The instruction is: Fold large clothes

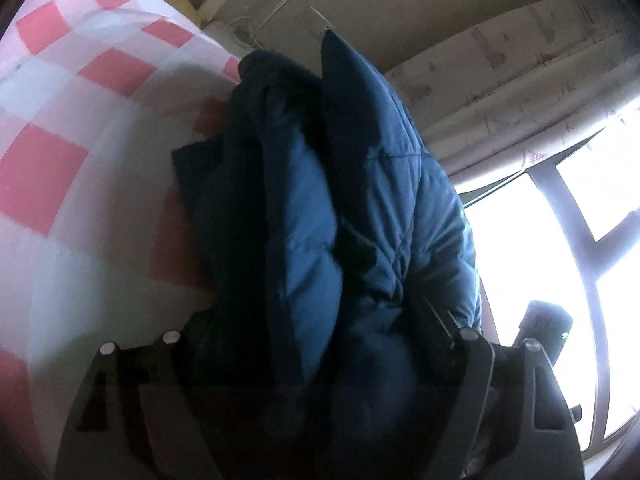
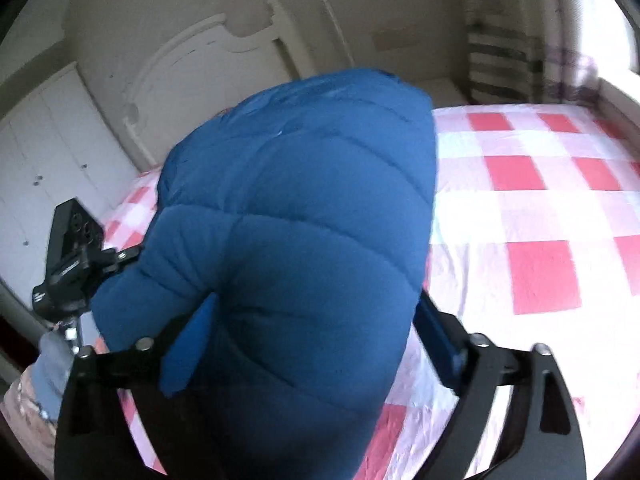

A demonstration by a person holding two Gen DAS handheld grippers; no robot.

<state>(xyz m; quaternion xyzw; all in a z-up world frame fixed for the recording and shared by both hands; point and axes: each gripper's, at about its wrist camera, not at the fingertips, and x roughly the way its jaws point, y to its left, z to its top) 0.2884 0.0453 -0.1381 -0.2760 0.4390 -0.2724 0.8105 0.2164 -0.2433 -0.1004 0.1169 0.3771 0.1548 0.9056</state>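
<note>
A blue puffer jacket (image 1: pixel 360 200) is bunched up and raised above the bed's pink-and-white checked sheet (image 1: pixel 60 160). My left gripper (image 1: pixel 312 316) has its jaws wide around a thick wad of the jacket, and the padding fills the gap and hides the fingertips. In the right wrist view the jacket (image 2: pixel 300 180) bulges up between the fingers of my right gripper (image 2: pixel 316 312), pressed by both blue pads (image 2: pixel 434 336). The left gripper's black body (image 2: pixel 72 264) shows at the jacket's left edge. By the window the right gripper's body (image 1: pixel 544 328) is visible.
The checked bed (image 2: pixel 520 208) stretches to the right of the jacket. A white headboard (image 2: pixel 192 76) and white cabinet doors (image 2: pixel 48 140) stand behind it. A striped curtain (image 2: pixel 500 68) hangs at the back right beside a bright window (image 1: pixel 580 220). A pale blue sleeve (image 2: pixel 48 368) sits lower left.
</note>
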